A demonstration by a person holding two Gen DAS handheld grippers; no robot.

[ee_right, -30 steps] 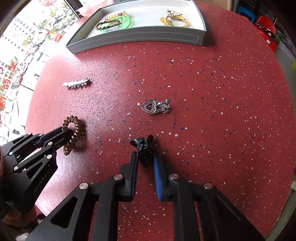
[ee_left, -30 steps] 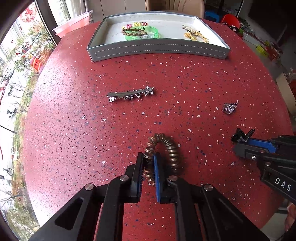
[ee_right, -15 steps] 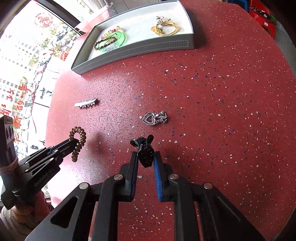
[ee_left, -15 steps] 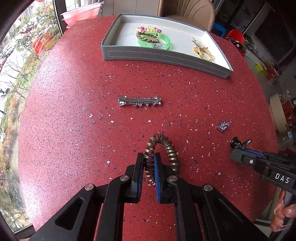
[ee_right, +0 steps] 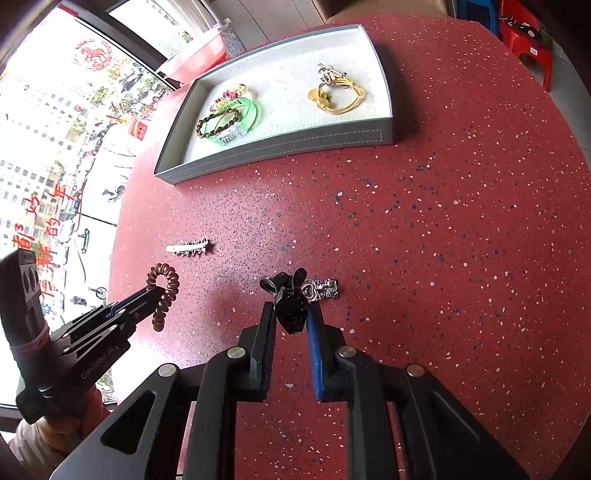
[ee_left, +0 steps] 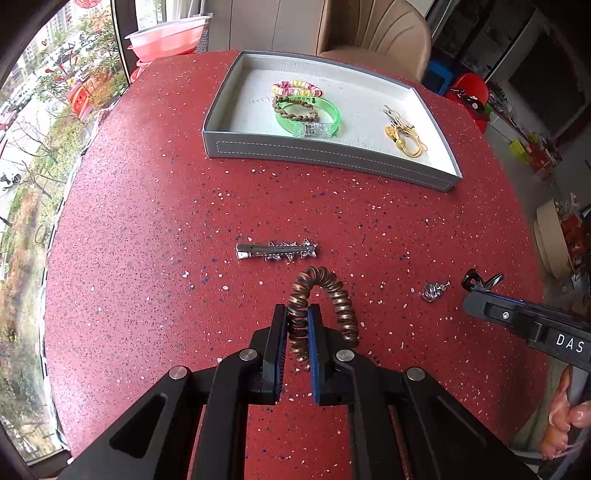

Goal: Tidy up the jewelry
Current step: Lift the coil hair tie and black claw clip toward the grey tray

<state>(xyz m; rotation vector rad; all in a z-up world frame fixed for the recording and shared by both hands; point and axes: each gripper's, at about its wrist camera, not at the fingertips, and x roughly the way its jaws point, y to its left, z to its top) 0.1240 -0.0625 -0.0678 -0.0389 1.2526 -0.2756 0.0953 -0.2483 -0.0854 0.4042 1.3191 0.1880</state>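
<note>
My left gripper [ee_left: 298, 314] is shut on a brown spiral hair tie [ee_left: 332, 291], held above the red speckled table [ee_left: 147, 221]. In the right wrist view that hair tie [ee_right: 164, 291] hangs from the left gripper [ee_right: 157, 295] at the left. My right gripper [ee_right: 291, 314] is shut on a small black claw clip [ee_right: 290, 299], also lifted off the table. A silver hair clip [ee_left: 275, 250] and a silver heart charm [ee_right: 319, 290] lie on the table. The grey tray [ee_left: 325, 155] at the far side holds bracelets [ee_left: 306, 110] and a gold-coloured piece [ee_left: 404, 134].
A beige chair [ee_left: 373, 33] stands behind the tray. A pink basin [ee_left: 166, 37] sits by the window at the far left. Red stools [ee_right: 524, 40] stand on the floor at the right. The table's round edge runs close on the left and right.
Both grippers have risen with their items and the table looks farther below. The tray has come more fully into both views.
</note>
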